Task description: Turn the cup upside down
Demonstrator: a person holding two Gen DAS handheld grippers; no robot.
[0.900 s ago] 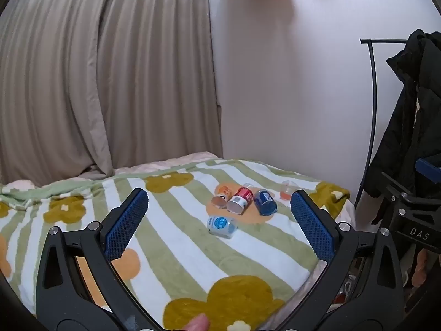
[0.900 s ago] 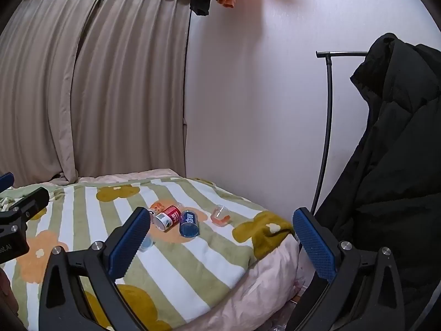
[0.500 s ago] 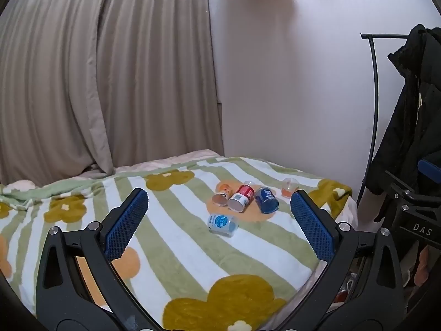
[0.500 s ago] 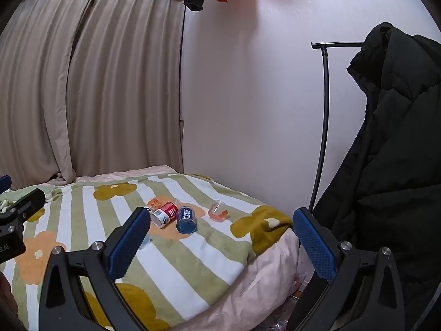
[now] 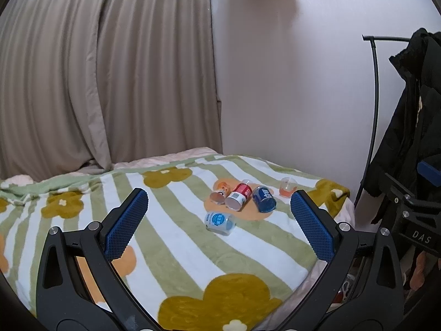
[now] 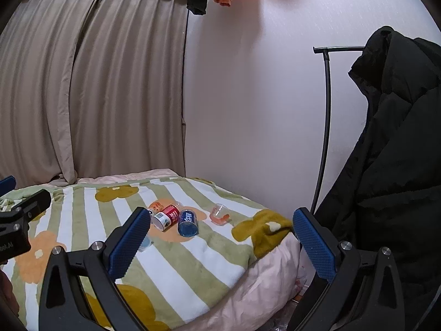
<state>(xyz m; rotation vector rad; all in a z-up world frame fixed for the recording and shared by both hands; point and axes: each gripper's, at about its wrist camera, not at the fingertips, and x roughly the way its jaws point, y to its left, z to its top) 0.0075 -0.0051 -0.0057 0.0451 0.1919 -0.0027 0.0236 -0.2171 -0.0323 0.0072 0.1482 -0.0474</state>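
Several small cups lie on a striped flower blanket point(image 5: 176, 253) on a bed. A red cup point(image 5: 239, 196), a dark blue cup point(image 5: 264, 199), an orange cup point(image 5: 220, 190) and a light blue cup point(image 5: 219, 222) lie on their sides. A clear cup with an orange base point(image 5: 288, 187) stands apart to the right. They also show in the right wrist view: red cup point(image 6: 166, 216), dark blue cup point(image 6: 188, 223), clear cup point(image 6: 219, 214). My left gripper point(image 5: 217, 220) is open and empty, well short of the cups. My right gripper point(image 6: 220, 237) is open and empty, farther back.
Beige curtains point(image 5: 104, 82) hang behind the bed. A white wall point(image 5: 289, 82) stands on the right. A black coat point(image 6: 391, 165) hangs on a dark rack point(image 6: 326, 110) beside the bed's right edge. The other gripper's body point(image 6: 16, 223) shows at the left.
Both grippers have shifted slightly, so the cups sit a little differently in view. The fingers stay open. The cups have not moved.
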